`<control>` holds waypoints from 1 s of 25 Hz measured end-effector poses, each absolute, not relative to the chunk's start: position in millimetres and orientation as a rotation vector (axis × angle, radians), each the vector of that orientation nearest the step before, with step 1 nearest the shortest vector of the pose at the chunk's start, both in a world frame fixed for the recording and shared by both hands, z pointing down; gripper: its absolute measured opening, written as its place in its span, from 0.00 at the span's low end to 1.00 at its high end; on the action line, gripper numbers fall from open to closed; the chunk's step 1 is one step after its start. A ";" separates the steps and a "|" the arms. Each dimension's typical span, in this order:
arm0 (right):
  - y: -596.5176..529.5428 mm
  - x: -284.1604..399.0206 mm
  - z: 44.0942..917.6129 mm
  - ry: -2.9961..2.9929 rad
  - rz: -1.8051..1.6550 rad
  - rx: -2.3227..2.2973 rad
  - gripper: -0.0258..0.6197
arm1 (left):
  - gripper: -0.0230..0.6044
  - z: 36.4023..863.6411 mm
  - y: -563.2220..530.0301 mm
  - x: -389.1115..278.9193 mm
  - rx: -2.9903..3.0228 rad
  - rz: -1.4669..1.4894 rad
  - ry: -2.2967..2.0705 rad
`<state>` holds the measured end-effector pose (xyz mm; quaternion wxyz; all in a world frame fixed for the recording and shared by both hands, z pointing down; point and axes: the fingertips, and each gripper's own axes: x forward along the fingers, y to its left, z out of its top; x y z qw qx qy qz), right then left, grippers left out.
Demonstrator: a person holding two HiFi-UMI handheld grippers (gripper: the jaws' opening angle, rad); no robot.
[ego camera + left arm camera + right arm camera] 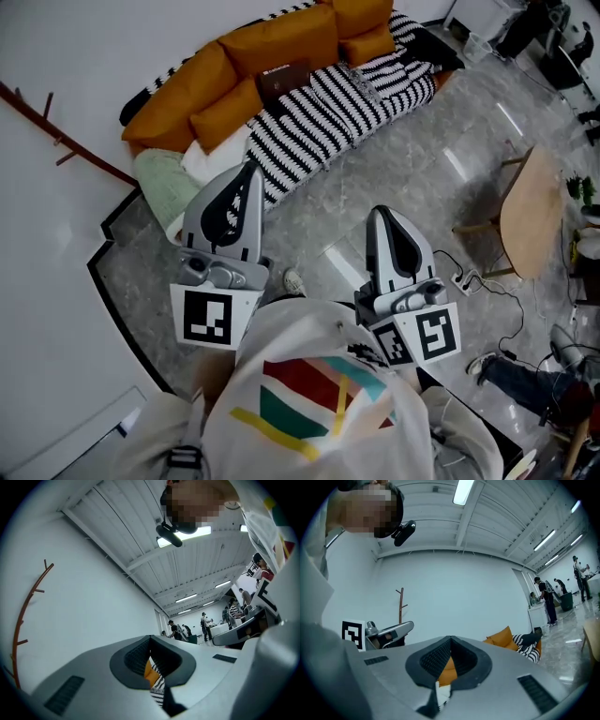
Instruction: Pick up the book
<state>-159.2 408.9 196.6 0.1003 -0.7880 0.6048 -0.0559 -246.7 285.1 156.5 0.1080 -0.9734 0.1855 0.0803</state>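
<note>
The book (284, 79), a dark brown one, lies flat on the sofa (403, 89). It rests on the black-and-white striped throw (323, 117), tucked against the orange cushions (277, 42). Its long side runs along the sofa's length, rising a little toward the right in the head view.

The person stands on the grey stone floor (403, 173), well apart from the sofa, with both grippers held out in front. The left gripper (250, 169) has its fingers (135, 657) pressed together on nothing. In the left gripper view the tips meet, and only a slice of orange cushion and striped cloth shows through the notch behind them. The right gripper (378, 212) is the same, with its fingers (433, 658) closed and empty.

The book lies ahead of both grippers, well beyond the fingertips. It sits slightly right of the line the left gripper points along, and well up and to the left of the right gripper. The left gripper looks the nearer of the two and is aimed more squarely at the book, so I'd expect it to lead.

The reach has barely started. Whichever gripper goes in has to spread its fingers first, then come across the book's short side. Because the book lies flat on soft cloth, a finger may push the throw or nudge the book into the cushions rather than get under an edge.
</note>
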 end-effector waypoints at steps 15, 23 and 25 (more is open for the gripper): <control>333.3 -107.3 216.5 1.812 -0.254 -2.317 0.06 | 0.03 192.3 206.9 -206.2 -2.932 0.135 0.622; 261.3 -21.8 228.3 1.879 -0.231 -2.271 0.06 | 0.03 193.4 130.5 -143.9 -2.837 0.108 0.722; 242.2 7.5 225.6 1.884 -0.198 -2.298 0.06 | 0.03 189.7 101.0 -120.8 -2.820 0.104 0.746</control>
